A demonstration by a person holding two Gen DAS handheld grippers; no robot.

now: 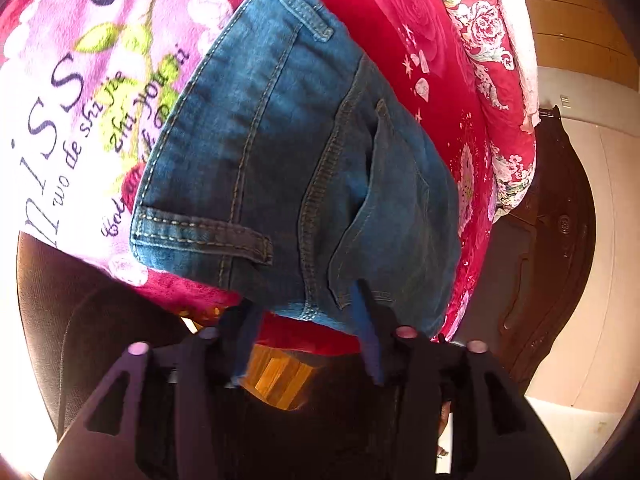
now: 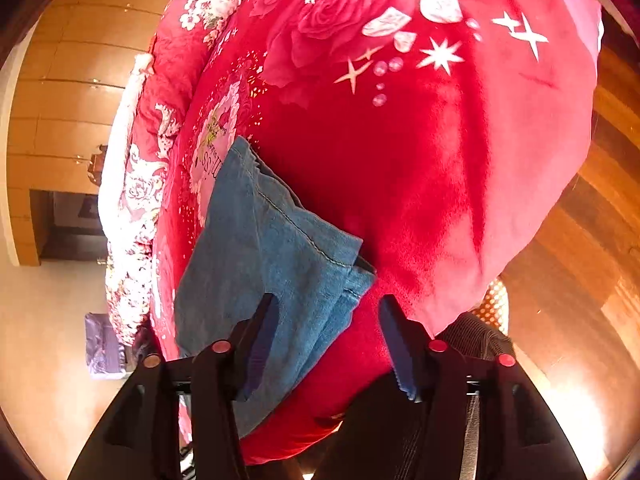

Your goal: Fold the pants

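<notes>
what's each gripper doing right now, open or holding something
Left gripper: open, jaws apart at the edge of the jeans, gripping nothing.
Right gripper: open, holding nothing.

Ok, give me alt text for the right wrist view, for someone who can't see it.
Folded blue jeans lie on a red rose-print blanket, filling the lower left of the view. The open right gripper is right at their near corner, one blue-padded finger over the denim, the other over the blanket. Wooden floor shows at right.
</notes>
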